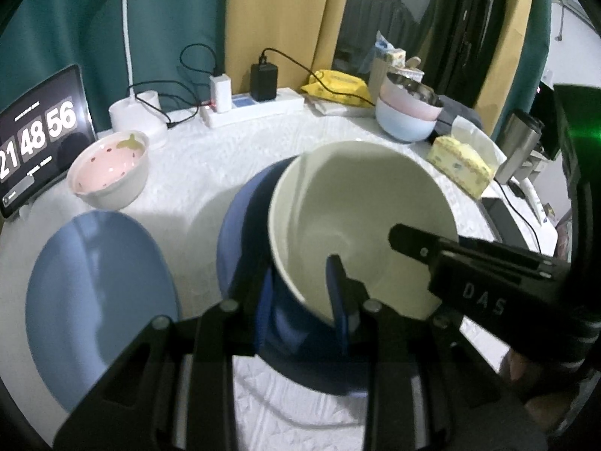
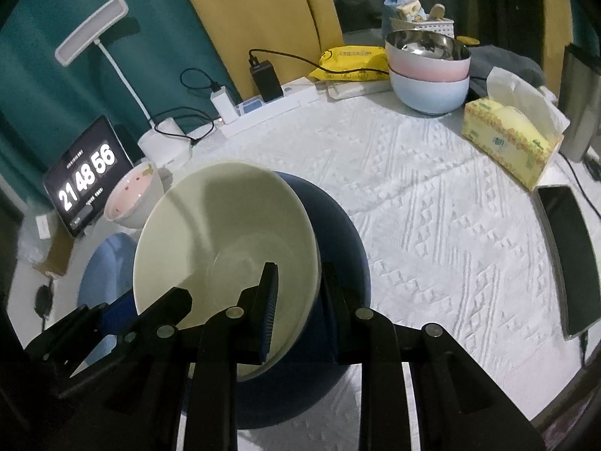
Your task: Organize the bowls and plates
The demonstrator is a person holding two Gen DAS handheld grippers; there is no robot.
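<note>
Both tongs pinch the cream bowl (image 2: 225, 240) rim: left tongs (image 1: 300, 308) at 6 o'clock, right tongs (image 2: 300, 300) opposite. Bowl sits tilted over dark blue plate (image 2: 338, 225), mid worktop (image 2: 432, 206). Open cloth twd 3 o'clock; light blue plate (image 1: 101, 300) just beside at 9.

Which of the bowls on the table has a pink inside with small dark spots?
The white bowl beside the clock tablet. The gripped cream bowl is plain inside; the stacked bowls are pink and blue outside.
</note>
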